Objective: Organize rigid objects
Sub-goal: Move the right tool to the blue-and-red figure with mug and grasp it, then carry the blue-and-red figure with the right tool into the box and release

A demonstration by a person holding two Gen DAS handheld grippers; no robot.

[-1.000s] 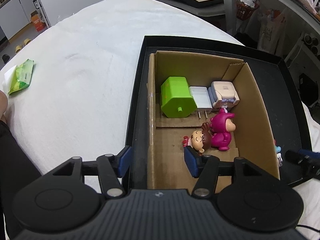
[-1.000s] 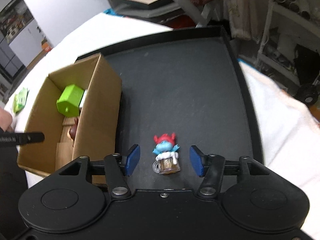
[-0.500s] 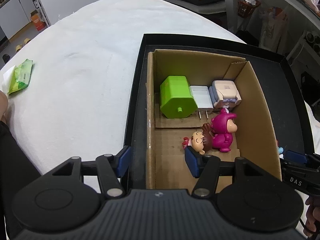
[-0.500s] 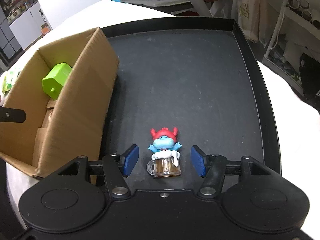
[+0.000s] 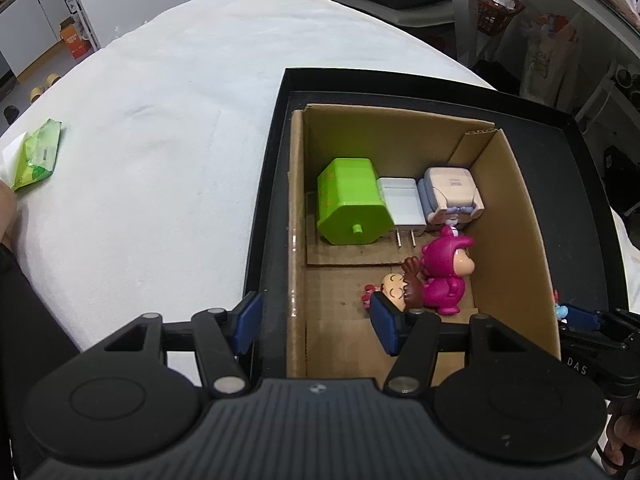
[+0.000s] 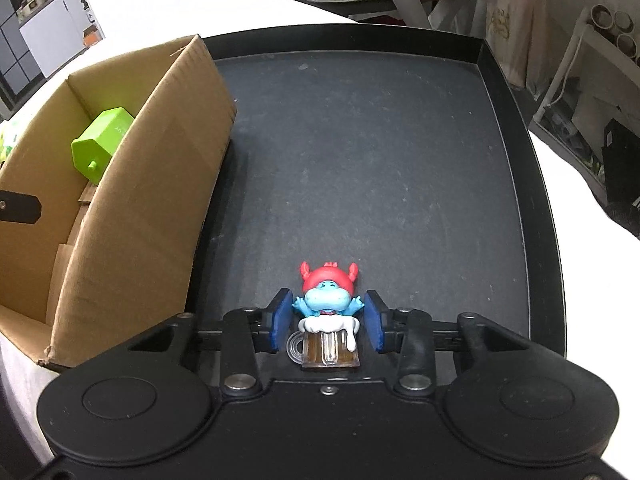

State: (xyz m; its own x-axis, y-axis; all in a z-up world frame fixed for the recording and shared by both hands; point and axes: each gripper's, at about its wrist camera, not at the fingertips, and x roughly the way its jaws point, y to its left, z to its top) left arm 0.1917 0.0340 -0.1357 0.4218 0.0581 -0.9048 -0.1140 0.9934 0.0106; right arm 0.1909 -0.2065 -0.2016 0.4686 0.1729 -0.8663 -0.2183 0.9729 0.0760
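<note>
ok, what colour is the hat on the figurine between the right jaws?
Red, on a blue figurine sitting atop a beer mug. Clearest in the right wrist view.

The left wrist view looks steeply down from close above into the cardboard box (image 5: 516,216) at the tray's (image 5: 268,184) left. The right wrist view sits low and near over the tray floor, facing far. Both share the box, tray and green block (image 6: 102,142).

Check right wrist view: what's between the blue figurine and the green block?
The cardboard box's near wall: blue figurine stands on the black tray outside it, green block inside.
</note>
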